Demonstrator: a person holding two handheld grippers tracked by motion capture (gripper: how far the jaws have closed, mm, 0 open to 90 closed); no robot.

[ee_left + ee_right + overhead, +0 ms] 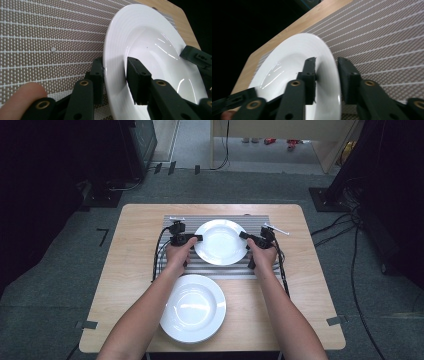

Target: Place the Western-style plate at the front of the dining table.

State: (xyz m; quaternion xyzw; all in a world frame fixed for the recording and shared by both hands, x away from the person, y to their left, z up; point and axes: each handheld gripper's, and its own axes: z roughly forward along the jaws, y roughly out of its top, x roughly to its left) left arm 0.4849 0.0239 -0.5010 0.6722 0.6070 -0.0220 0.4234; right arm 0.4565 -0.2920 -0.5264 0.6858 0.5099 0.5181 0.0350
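Note:
A white deep plate (220,241) lies on the striped placemat (215,270) at the back of the table. My left gripper (199,238) is at its left rim and my right gripper (243,235) at its right rim. In the left gripper view the plate's rim (113,50) runs between my own jaws (115,75), one under it and one over it, with slack; the right gripper (197,57) shows at the far rim. In the right gripper view the rim (329,65) likewise passes loosely between that gripper (327,75).
A second white plate (193,307) sits on the bare wooden table (135,250) near the front edge, between the person's forearms. Cables trail from both grippers across the mat. Dark floor and equipment surround the table.

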